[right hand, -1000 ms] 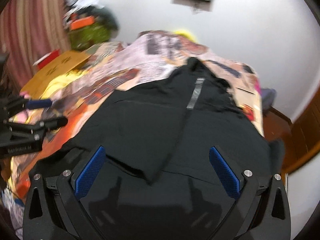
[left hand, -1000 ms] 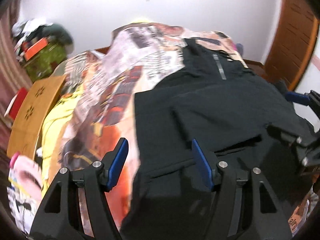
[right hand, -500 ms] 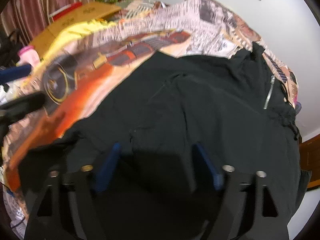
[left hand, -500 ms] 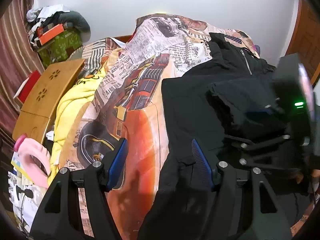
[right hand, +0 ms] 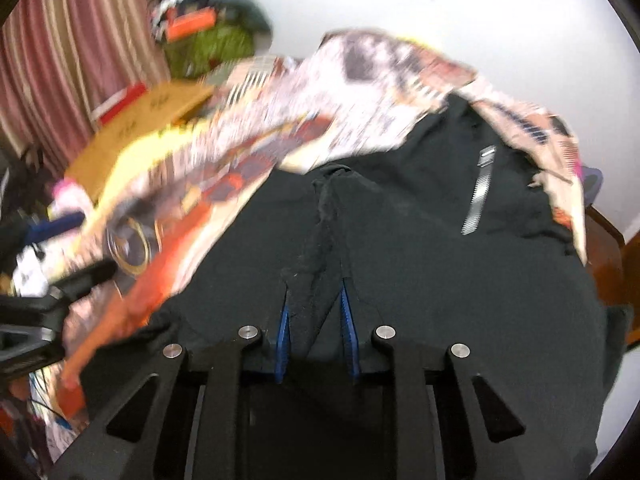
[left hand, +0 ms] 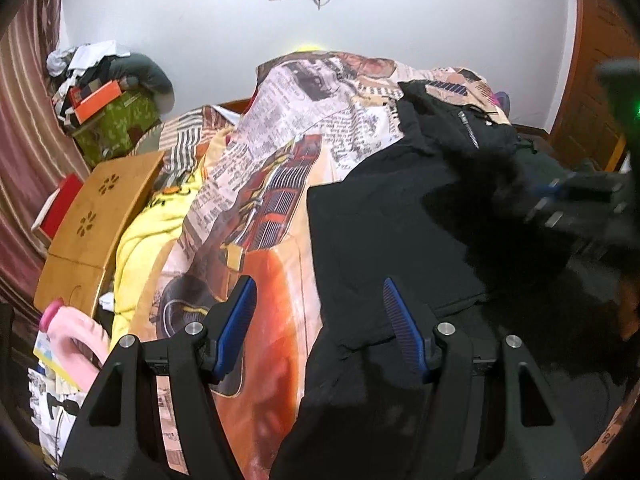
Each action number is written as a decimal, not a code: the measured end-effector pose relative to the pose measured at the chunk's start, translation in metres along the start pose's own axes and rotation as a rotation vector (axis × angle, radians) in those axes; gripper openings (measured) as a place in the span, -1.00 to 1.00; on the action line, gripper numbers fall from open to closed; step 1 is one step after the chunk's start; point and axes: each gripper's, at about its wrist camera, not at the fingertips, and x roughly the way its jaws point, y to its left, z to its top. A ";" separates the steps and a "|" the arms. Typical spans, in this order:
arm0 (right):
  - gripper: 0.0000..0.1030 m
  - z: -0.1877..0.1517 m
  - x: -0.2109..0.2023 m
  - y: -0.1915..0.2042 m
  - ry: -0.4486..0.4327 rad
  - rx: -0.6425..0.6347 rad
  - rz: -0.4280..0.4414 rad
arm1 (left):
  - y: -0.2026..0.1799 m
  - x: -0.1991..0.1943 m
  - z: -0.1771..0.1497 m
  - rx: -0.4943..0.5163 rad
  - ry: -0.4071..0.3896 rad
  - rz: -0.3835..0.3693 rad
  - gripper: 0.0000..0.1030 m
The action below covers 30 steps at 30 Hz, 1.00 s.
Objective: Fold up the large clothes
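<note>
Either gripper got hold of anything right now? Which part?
Right gripper: jaws closing on a raised fold of the black jacket, near its middle, fabric between the pads. Left gripper: open over the jacket's left edge, holding nothing.

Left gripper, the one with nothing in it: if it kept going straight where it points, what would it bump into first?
Most likely the black jacket: its edge lies between the open fingers of the left gripper, with the printed bedsheet just beside it. Depth is hard to judge here.

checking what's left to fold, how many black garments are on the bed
1: a black jacket spread on the right half of the printed bedspread, collar toward the wall. Its folds may hide others.
</note>
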 end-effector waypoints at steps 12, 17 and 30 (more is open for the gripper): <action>-0.64 -0.012 -0.106 -0.100 -0.232 0.272 -0.066 | -0.046 -0.020 0.023 0.063 -0.059 -0.034 0.26; -0.64 -0.043 -0.092 -0.129 -0.166 0.384 -0.065 | -0.063 -0.020 0.025 0.084 -0.054 -0.059 0.26; -0.55 -0.108 -0.073 -0.166 -0.022 0.488 -0.102 | -0.098 0.000 0.018 0.113 0.018 -0.106 0.26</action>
